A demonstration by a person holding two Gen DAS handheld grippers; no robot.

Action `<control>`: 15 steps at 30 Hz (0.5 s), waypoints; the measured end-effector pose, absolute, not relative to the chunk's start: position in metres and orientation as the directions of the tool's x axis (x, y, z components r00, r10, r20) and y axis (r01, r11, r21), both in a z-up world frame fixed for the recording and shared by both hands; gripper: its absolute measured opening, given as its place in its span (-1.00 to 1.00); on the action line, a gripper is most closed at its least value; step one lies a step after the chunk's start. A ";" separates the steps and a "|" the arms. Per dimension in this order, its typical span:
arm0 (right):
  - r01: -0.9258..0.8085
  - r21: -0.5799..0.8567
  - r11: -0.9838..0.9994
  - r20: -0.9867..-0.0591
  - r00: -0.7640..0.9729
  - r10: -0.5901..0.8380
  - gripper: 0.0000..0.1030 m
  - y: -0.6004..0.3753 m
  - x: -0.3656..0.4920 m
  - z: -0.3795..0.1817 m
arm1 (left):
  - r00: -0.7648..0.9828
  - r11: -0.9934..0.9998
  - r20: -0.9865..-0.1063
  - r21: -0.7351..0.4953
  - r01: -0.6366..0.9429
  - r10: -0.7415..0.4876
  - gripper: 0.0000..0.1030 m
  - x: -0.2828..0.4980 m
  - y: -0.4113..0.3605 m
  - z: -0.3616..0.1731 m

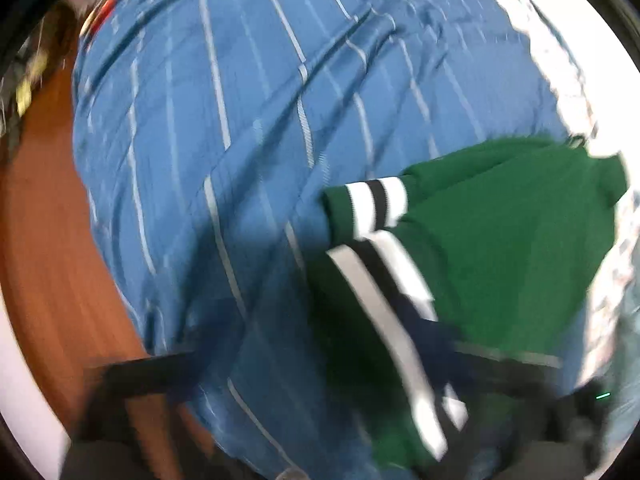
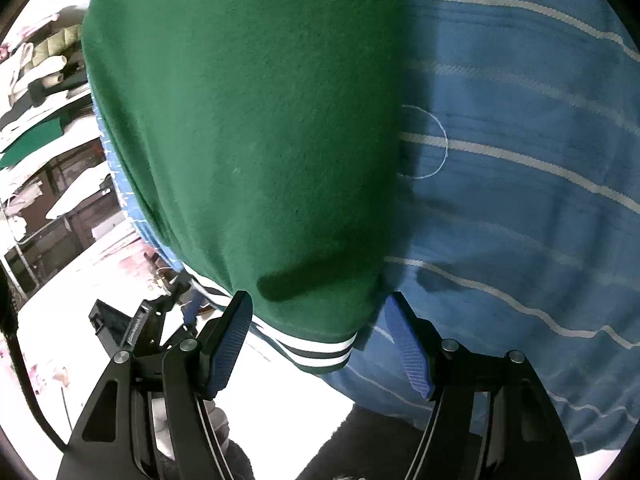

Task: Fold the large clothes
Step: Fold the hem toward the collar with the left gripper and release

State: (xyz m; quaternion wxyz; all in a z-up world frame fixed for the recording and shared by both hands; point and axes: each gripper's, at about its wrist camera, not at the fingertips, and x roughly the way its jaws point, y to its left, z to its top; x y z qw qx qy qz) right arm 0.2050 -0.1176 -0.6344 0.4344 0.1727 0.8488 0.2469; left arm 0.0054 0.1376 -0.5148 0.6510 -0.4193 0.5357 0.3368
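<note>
A green garment (image 2: 248, 128) with white and dark striped cuffs lies on a blue cloth with thin white stripes (image 2: 520, 160). My right gripper (image 2: 320, 312) is open, its blue pads (image 2: 234, 340) standing on either side of the garment's striped hem (image 2: 320, 350). In the left wrist view, which is motion-blurred, the green garment (image 1: 500, 240) lies at the right on the blue cloth (image 1: 240, 120). My left gripper (image 1: 320, 372) shows as dark blurred fingers (image 1: 148, 372) at the bottom, spread wide, with a striped cuff (image 1: 392, 300) running between them.
A brown wooden floor (image 1: 48, 240) shows left of the blue cloth. A white surface (image 2: 80, 340) lies at the lower left of the right wrist view, with racks of folded cloth (image 2: 36, 92) beyond it.
</note>
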 end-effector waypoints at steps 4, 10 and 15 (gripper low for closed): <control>0.060 0.558 0.828 -0.663 -0.568 0.488 0.37 -0.115 0.205 -0.633 | 0.220 0.418 -0.973 -0.227 -0.880 -0.066 1.00 0.006 0.148 -0.541; 0.043 0.541 0.840 -0.671 -0.580 0.462 0.37 -0.110 0.201 -0.629 | 0.375 0.292 -0.924 -0.382 -0.877 -0.080 0.98 -0.007 0.150 -0.509; 0.039 0.525 0.850 -0.676 -0.587 0.445 0.37 -0.110 0.196 -0.634 | 0.354 0.294 -0.930 -0.368 -0.882 -0.103 -0.94 0.008 0.145 -0.518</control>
